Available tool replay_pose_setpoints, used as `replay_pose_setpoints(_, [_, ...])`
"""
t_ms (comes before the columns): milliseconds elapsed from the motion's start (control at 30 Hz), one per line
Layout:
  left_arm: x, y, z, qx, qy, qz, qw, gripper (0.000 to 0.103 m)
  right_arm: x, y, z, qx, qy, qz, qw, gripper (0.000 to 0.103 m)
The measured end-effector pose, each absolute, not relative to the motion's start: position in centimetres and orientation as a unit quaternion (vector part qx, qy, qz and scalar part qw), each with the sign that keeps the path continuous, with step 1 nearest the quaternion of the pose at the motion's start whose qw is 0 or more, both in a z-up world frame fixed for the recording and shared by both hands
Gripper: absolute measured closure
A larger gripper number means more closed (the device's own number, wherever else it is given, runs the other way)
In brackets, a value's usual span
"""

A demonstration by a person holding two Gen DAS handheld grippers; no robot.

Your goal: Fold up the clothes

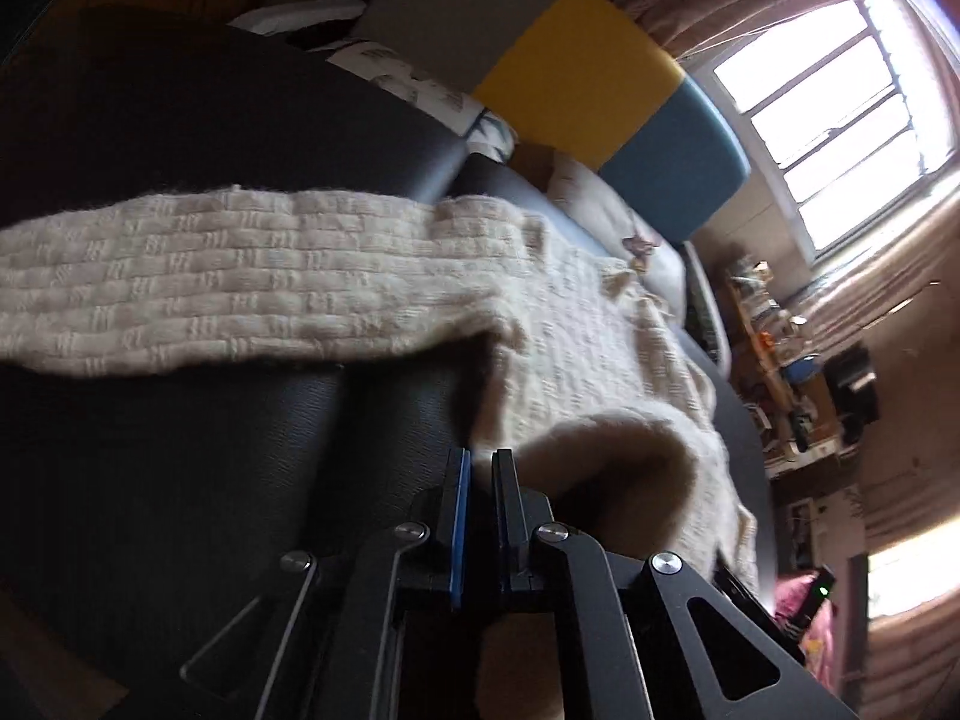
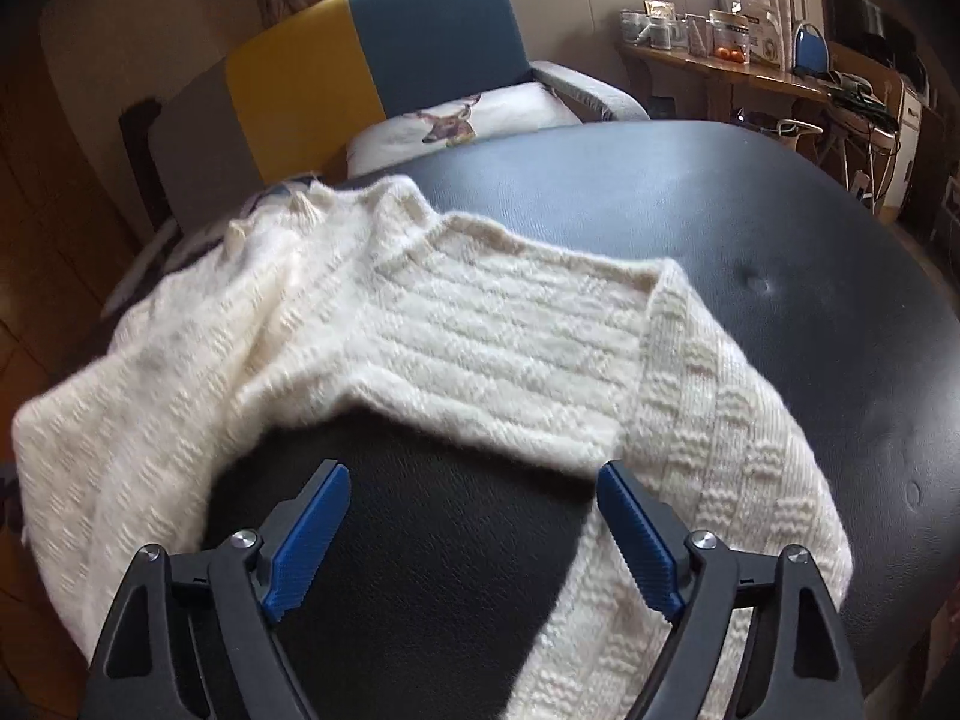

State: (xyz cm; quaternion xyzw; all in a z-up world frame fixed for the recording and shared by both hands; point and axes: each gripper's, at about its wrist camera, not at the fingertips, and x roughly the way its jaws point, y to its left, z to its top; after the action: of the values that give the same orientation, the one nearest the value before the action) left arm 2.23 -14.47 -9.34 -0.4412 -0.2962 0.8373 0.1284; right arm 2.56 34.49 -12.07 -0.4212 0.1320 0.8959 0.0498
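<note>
A cream knitted sweater (image 1: 360, 276) lies spread on a black padded table (image 1: 180, 450), one sleeve stretching off to the left. My left gripper (image 1: 482, 462) is shut, with a thin edge of the sweater pinched between its blue pads. The cloth beside it curls up off the table. In the right wrist view the sweater (image 2: 510, 348) lies ahead with its body across the middle and a sleeve running down the right. My right gripper (image 2: 474, 474) stands open above bare black table (image 2: 780, 210), nothing between its fingers. Its right finger is next to the sleeve.
Behind the table stands a sofa with a yellow and blue back (image 2: 420, 30) and a deer-print cushion (image 2: 456, 120) on it. A wooden shelf with jars (image 2: 720, 54) lines the right wall. A bright window (image 1: 840, 108) is beyond.
</note>
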Motion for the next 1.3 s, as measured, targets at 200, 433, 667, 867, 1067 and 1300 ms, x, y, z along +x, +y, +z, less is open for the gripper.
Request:
replay_pose_setpoints(200, [4.2,-5.3,-5.8,-0.423,-0.208,0.830,0.296,0.085,-2.9,33.8,-12.8,-0.456,0.095,0.883,0.052,0.018])
replay_pose_setpoints(433, [1.4,0.2,-11.1,-0.532,-0.125,0.801,0.244,0.085,-7.4,35.2,-14.9,-0.488,0.037,0.867,0.093,0.016])
replay_pose_setpoints(667, [-0.5,-3.1,-12.6,-0.545,-0.154,0.803,0.183,0.092,-10.4,38.9,-14.8,-0.484,0.067,0.865,0.116,0.004])
replay_pose_setpoints(867, [1.6,0.3,-7.9,-0.505,-0.124,0.809,0.276,0.074,-5.6,39.3,-11.9,-0.443,0.166,0.879,0.049,0.022])
replay_pose_setpoints(1067, [5.1,9.9,-6.8,-0.492,0.059,0.792,0.358,0.034,1.5,39.0,-10.9,-0.410,0.262,0.874,0.010,0.021])
replay_pose_setpoints(1300, [4.3,12.2,-12.1,-0.517,0.138,0.790,0.299,0.081,5.2,38.8,-12.1,-0.423,0.284,0.861,0.010,0.021])
